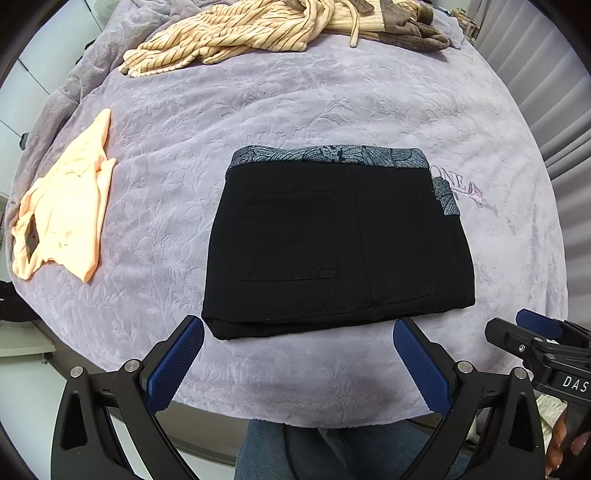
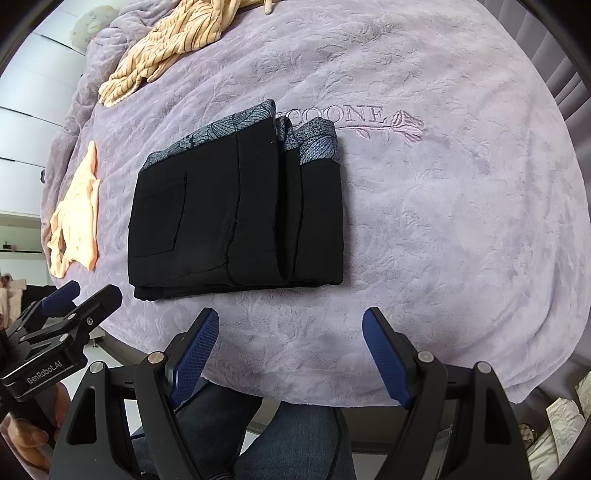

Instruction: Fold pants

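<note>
The black pants [image 1: 332, 243] lie folded into a compact rectangle on the lilac blanket, with a grey patterned waistband along the far edge and a back pocket on top. They also show in the right wrist view [image 2: 229, 218]. My left gripper [image 1: 298, 338] is open and empty, hovering just short of the near folded edge. My right gripper [image 2: 290, 326] is open and empty, near the pants' near right corner. The right gripper also shows at the right edge of the left wrist view [image 1: 532, 332], and the left gripper at the left edge of the right wrist view [image 2: 81, 295].
The lilac embossed blanket [image 1: 295, 103] covers a table. A peach shirt [image 1: 66, 206] lies at the left. A striped tan garment [image 1: 229, 40] and brown clothes [image 1: 410, 29] are piled at the far edge. Curtains hang at the right. The person's jeans show below.
</note>
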A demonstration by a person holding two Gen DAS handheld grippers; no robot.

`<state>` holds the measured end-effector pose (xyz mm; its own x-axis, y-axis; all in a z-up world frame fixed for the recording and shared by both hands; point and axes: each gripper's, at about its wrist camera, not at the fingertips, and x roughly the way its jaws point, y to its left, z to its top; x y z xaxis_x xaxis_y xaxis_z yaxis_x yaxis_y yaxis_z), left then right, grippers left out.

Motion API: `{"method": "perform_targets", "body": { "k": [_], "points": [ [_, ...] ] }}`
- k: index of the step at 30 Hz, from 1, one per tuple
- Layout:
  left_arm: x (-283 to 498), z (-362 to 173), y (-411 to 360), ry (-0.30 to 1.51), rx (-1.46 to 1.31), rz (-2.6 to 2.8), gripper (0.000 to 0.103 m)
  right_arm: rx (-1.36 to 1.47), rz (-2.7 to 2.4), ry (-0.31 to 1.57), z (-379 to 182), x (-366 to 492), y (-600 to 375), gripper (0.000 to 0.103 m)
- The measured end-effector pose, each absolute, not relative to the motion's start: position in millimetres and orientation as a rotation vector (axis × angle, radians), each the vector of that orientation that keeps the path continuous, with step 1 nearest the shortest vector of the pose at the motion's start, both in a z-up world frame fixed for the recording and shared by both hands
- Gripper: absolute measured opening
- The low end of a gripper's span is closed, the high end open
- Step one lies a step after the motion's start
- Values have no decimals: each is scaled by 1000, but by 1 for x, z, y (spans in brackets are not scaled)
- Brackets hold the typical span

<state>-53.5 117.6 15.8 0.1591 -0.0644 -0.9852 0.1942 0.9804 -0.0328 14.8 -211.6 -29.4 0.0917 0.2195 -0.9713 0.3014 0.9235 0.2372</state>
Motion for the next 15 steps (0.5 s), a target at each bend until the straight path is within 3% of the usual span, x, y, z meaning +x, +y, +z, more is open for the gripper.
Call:
{"method": "perform_targets", "body": {
  "k": [15],
  "points": [
    [-51, 14, 123, 1394, 91, -146, 103, 405, -80, 1501, -29, 19, -212, 83]
  ]
}}
